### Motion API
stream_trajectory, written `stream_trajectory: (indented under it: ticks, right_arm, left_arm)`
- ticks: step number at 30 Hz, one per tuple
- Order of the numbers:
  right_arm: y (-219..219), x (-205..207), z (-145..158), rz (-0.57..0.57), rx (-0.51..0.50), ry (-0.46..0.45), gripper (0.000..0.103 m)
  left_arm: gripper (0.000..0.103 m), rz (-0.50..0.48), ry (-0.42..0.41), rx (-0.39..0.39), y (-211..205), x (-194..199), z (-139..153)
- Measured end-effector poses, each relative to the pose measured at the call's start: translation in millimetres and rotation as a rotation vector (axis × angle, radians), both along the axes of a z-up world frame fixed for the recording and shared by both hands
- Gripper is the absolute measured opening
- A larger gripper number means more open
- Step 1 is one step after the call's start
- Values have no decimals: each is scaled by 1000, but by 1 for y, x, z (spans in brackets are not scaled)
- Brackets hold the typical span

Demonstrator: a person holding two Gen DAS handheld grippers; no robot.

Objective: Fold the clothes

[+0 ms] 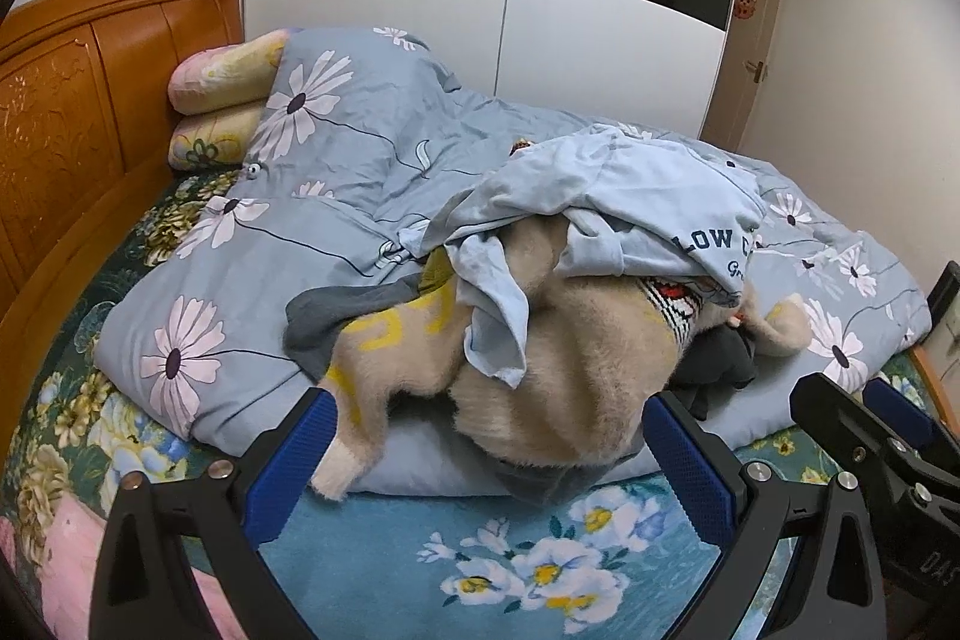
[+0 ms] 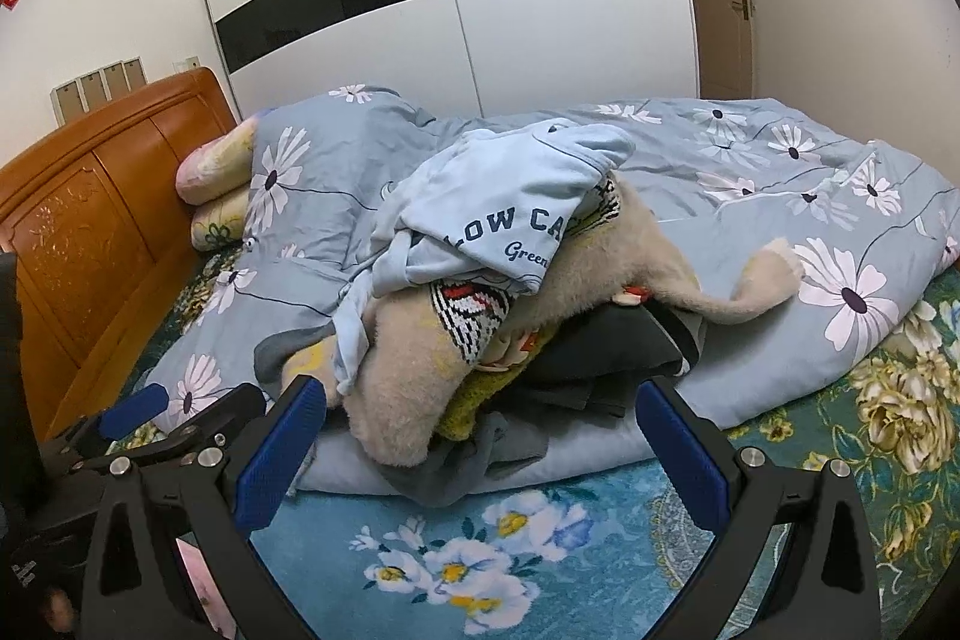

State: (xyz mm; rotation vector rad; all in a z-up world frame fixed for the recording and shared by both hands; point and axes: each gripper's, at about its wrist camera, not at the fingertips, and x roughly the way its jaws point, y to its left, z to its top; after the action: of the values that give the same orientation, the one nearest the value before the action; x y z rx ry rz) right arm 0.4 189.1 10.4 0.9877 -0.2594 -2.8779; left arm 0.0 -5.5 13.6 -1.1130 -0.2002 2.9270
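Bed (image 2: 600, 568) w/ a clothes pile (image 2: 480, 316): both ur grippers, left (image 1: 489, 466) & right (image 2: 480, 451), gape wide near it, so grabbing low could drag 2 tangled tops at once.

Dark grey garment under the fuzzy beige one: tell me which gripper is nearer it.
Right. The right gripper faces the dark grey garment almost head-on; the left gripper sits further left, fronting the fuzzy beige garment.
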Motion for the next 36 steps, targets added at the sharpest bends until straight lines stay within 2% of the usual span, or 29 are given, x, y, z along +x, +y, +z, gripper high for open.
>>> stream_trajectory:
  ticks: [25,36]
  right_arm:
    - [-3,-6,-3,38,-7,2,103]
    - [0,-21,-12,55,4,-6,103]
  left_arm:
    - [103,-14,1,2,-2,-6,-3]
    - [103,-25,-5,6,2,-23,-14]
